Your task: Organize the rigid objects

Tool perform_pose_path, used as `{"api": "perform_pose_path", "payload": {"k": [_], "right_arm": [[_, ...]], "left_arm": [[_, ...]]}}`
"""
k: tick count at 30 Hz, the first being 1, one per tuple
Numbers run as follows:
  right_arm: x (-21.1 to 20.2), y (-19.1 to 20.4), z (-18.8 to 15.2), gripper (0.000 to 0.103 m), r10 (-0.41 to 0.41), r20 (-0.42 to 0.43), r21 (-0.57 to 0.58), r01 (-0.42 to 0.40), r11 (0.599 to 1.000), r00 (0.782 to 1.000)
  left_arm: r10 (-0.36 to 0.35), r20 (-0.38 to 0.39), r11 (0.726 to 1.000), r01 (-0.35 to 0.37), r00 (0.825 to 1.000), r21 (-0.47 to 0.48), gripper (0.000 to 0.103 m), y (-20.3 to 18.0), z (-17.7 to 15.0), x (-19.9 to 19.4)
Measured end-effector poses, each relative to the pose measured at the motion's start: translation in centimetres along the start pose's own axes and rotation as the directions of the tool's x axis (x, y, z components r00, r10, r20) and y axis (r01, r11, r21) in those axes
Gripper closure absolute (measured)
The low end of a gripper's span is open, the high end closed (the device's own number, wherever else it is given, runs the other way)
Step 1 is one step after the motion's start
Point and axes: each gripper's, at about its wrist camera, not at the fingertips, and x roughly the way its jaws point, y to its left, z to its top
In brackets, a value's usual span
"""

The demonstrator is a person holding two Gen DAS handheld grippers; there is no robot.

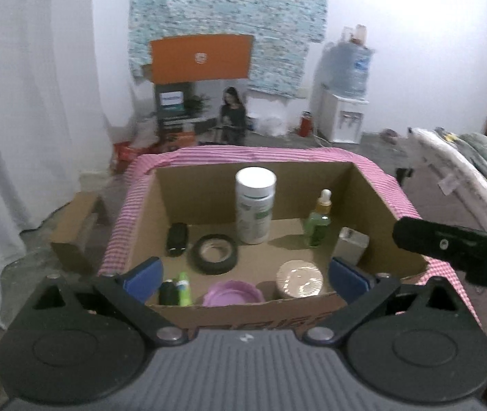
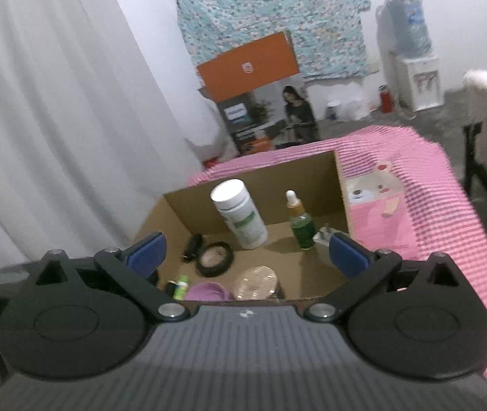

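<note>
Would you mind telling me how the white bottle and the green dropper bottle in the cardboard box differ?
The white bottle is taller and wider than the green dropper bottle. The white bottle is opaque with a flat white cap; the green dropper bottle is see-through with a narrow dropper top. Both stand upright near the box's back wall.

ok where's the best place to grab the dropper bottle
Probably the green body of the dropper bottle, below the narrow dropper cap, coming from above and the open near side. It stands upright in the box, with the white bottle on one side and a small silver box close on the other.
</note>
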Motion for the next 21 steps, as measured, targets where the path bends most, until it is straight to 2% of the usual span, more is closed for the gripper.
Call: {"api": "perform_pose_path", "payload": {"k": [3,7,11,16,21], "right_arm": [[-0.3,1.0,-0.4,0.001,-0.063,0.026,-0.05,0.064,0.997,0.998],[-0.5,1.7,-1.2,0.001,-0.17,0.058,-0.106,0.175,0.979,0.984],[-0.5,2.0,-2.3,0.001,-0.251,0.086,-0.153,0.262,0.953,0.964],[0.0,1.9,-3.1,0.001,-0.268,0.084,-0.154,0.278,0.948,0.96],[1.7,2.1,-3.9,0.001,-0.271,0.021,-0.156,0.271,0.95,0.962]], "left_arm": [[0.009,0.014,1.0,-0.009,1.0,-0.024,0.0,0.3,-0.6,-0.3],[-0.009,0.005,1.0,0.009,1.0,-0.013,0.0,0.9,-0.9,0.0],[0.028,0.02,1.0,-0.028,0.999,-0.002,0.0,1.6,-1.2,0.5],[0.043,0.024,0.999,-0.043,0.999,-0.028,0.0,2.8,-1.8,1.0],[0.045,-0.014,0.999,-0.045,0.999,-0.028,0.0,3.5,-2.2,1.8]]}}
